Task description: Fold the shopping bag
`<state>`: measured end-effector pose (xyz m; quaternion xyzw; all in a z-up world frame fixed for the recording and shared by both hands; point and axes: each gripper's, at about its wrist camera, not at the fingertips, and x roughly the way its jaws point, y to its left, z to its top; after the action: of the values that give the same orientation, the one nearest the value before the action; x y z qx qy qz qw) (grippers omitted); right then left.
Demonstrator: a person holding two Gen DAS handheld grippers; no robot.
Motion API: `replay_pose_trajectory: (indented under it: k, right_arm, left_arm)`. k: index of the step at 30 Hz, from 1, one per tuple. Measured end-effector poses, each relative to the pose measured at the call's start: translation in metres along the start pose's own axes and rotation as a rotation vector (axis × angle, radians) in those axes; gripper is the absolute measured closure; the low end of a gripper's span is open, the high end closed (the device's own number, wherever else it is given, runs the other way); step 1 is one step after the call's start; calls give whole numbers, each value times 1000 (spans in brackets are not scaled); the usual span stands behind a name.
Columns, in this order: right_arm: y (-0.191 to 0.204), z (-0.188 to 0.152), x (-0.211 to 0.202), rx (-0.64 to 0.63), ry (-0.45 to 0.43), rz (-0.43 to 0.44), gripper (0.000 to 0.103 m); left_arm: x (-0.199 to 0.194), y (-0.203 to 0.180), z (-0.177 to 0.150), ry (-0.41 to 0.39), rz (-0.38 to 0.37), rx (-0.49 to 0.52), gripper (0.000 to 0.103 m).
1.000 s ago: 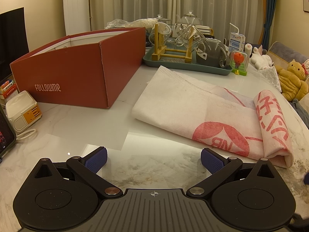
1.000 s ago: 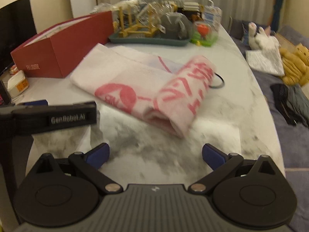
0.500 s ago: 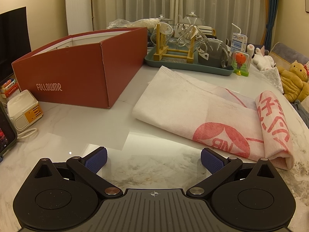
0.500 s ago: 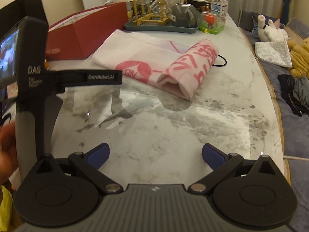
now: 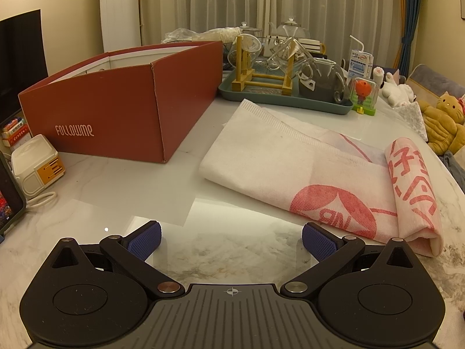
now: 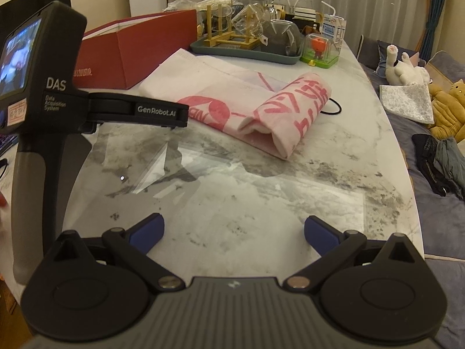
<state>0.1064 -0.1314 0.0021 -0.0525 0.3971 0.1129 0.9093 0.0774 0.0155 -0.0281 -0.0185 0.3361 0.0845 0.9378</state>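
Note:
The white shopping bag (image 5: 305, 171) with red print lies flat on the marble table, its right end rolled over into a thick fold (image 5: 412, 192). In the right wrist view the same bag (image 6: 232, 93) lies further off, its rolled end (image 6: 290, 113) nearest me. My left gripper (image 5: 231, 240) hovers open just short of the bag's near edge, nothing between its blue pads. My right gripper (image 6: 234, 234) is open too, well back from the bag over bare table. The left gripper's body (image 6: 58, 107) shows at the left of the right wrist view.
A red open box (image 5: 122, 104) stands left of the bag. A green tray (image 5: 284, 99) with glassware sits behind it, beside a small toy (image 5: 364, 93) and a carton (image 5: 360, 64). A black hair tie (image 6: 334, 107) lies by the bag. Plush toys (image 5: 441, 125) lie past the right edge.
My right gripper has pulled back from the bag and the view has steadied; the left gripper's body came into its view. The left gripper has barely moved.

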Motion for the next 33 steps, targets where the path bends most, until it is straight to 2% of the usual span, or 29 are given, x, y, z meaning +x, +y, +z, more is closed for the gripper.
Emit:
replay_pose_trajectory:
  k: [13, 33]
  right_arm:
    - [0, -11, 2, -15, -108, 10, 0]
    - [-1, -10, 2, -21, -106, 15, 0]
  left_arm:
    - [0, 0, 0, 0, 1, 1, 0]
    - [0, 0, 0, 0, 1, 1, 0]
